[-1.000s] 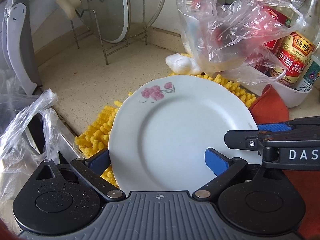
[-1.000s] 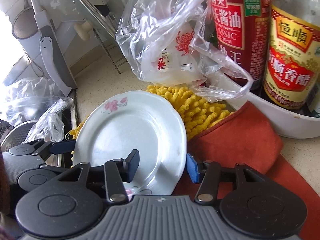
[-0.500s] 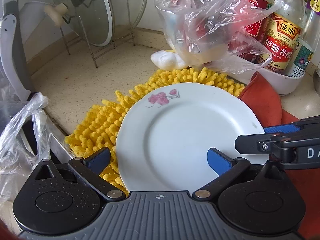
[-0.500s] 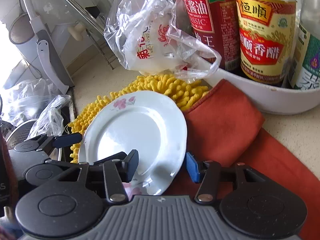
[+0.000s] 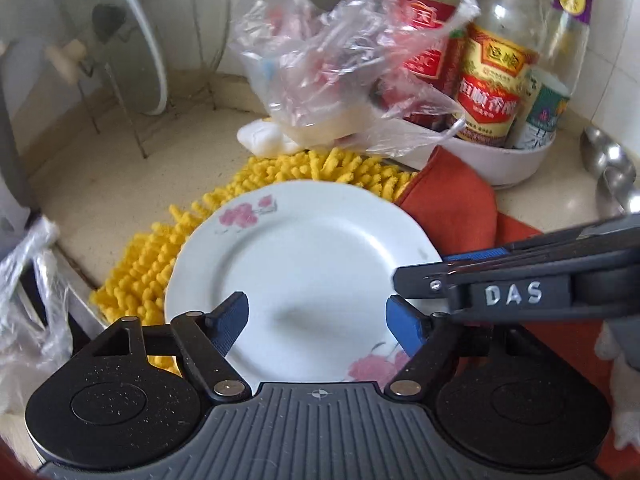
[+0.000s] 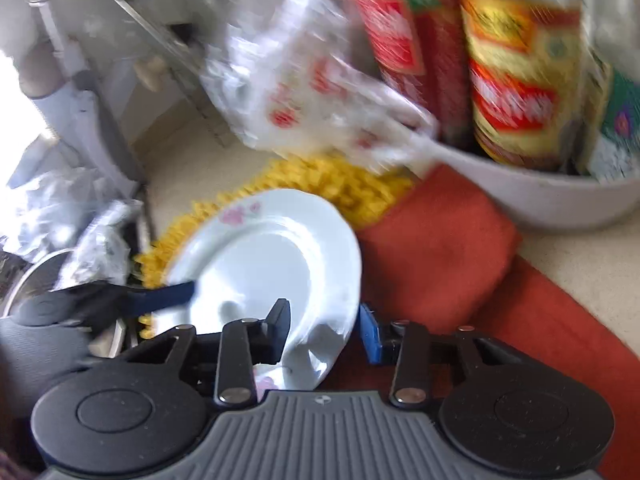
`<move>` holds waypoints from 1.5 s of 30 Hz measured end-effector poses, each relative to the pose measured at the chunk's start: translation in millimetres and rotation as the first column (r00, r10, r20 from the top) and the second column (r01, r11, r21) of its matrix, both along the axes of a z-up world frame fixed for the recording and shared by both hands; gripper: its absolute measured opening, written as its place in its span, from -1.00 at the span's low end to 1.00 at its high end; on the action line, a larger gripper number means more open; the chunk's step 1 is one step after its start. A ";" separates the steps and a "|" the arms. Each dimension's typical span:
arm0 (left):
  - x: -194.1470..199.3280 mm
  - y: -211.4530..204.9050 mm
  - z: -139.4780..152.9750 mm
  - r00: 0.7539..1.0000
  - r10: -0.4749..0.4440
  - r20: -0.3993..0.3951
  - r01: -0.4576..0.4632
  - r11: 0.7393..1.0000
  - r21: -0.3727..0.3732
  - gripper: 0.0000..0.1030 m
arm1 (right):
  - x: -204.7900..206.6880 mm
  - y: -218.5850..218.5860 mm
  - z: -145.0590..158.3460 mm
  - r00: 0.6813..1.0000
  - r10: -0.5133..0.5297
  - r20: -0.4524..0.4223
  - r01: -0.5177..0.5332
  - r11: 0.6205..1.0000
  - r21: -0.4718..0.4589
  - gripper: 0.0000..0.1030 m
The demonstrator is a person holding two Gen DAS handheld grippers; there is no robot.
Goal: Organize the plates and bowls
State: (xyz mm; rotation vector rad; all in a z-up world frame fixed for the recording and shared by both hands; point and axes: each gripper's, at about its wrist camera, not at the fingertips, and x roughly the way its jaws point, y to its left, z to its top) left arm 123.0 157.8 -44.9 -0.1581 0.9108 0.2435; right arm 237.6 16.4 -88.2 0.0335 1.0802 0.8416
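A white plate with pink flowers (image 5: 304, 264) lies over a yellow chenille mat (image 5: 160, 256) and an orange cloth (image 5: 452, 208). My left gripper (image 5: 316, 320) is open, its blue pads above the plate's near part, not clamping it. My right gripper (image 6: 324, 328) has its jaws on either side of the plate's right rim (image 6: 344, 304) and appears shut on it; the plate (image 6: 264, 264) looks tilted there. The right gripper also shows from the side in the left wrist view (image 5: 436, 268). The right wrist view is blurred.
A white basin (image 5: 508, 160) with sauce bottles (image 5: 488, 92) stands at the back right. A clear plastic bag (image 5: 344, 60) lies behind the mat. A glass lid on a wire rack (image 5: 120, 40) stands back left. Metal spoons (image 5: 608, 168) lie far right. Crumpled plastic (image 5: 28, 280) sits left.
Both grippers and the plate have shifted right and toward me, off the yellow mat and toward the orange cloth. The left gripper's jaws have narrowed and now sit over the plate. The right view has blurred.
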 end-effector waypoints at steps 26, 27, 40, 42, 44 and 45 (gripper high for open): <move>-19.0 67.2 -23.4 0.995 0.018 0.097 -0.001 0.985 -0.172 0.74 | -8.9 9.1 -3.6 0.997 0.075 0.032 -0.076 0.996 0.036 -0.04; -16.0 68.3 -25.5 0.996 0.013 0.091 0.003 0.984 -0.178 0.75 | -7.7 8.5 -4.4 0.997 0.072 0.030 -0.073 0.997 0.040 -0.06; -26.5 40.4 7.4 0.986 -0.041 0.164 0.063 0.989 -0.132 0.78 | -14.3 -25.9 16.1 0.999 -0.002 0.035 -0.001 0.996 0.088 -0.16; -24.8 34.3 -0.4 0.989 -0.064 0.130 0.082 0.987 -0.138 0.77 | -16.2 -29.6 12.4 1.000 -0.014 0.026 0.013 0.998 0.059 -0.16; -24.2 29.1 -12.9 0.993 -0.078 0.089 0.092 0.983 -0.160 0.74 | -17.2 -32.8 3.5 1.000 -0.009 0.013 0.009 1.000 0.023 -0.16; -23.6 28.4 -18.1 0.995 -0.075 0.070 0.086 0.982 -0.170 0.69 | -16.3 -36.1 -1.8 1.000 -0.015 -0.010 0.016 1.000 0.022 -0.17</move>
